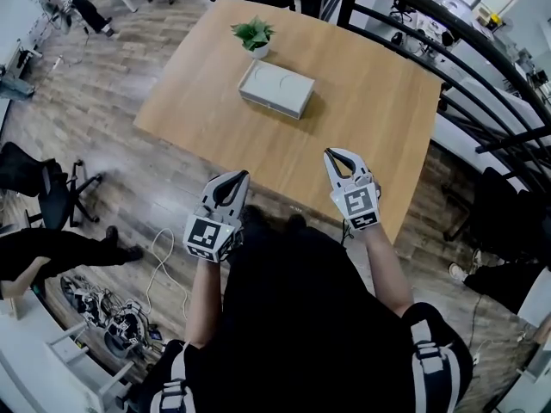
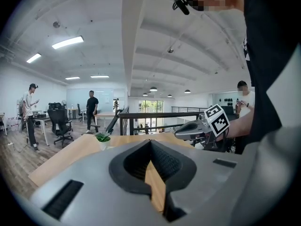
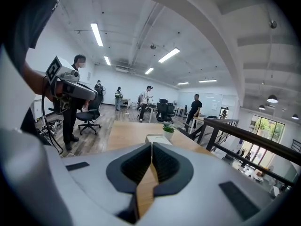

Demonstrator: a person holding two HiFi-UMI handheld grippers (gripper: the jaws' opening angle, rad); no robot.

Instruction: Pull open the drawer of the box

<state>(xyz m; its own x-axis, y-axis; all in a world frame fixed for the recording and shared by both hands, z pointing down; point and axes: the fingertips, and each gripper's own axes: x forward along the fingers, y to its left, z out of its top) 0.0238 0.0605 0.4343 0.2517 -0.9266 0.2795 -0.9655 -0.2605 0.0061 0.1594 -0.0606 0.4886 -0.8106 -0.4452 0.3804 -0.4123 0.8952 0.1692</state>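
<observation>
A flat pale grey box (image 1: 276, 89) lies on the wooden table (image 1: 362, 119), near its far side, and its drawer looks closed. The right gripper view shows only the top of the box (image 3: 155, 138) beyond the jaw tips. My left gripper (image 1: 240, 177) hovers over the floor just short of the table's near edge, jaws shut and empty. My right gripper (image 1: 332, 154) is over the near edge, also shut with nothing in it. Both point toward the box from well short of it. In the left gripper view the jaws (image 2: 151, 141) meet at the tip.
A small potted plant (image 1: 254, 36) stands just behind the box. A black railing (image 1: 482, 84) runs along the table's right side. Office chairs (image 1: 43, 188) and cables (image 1: 159, 256) are on the floor at left. People stand far off in the room (image 3: 194, 108).
</observation>
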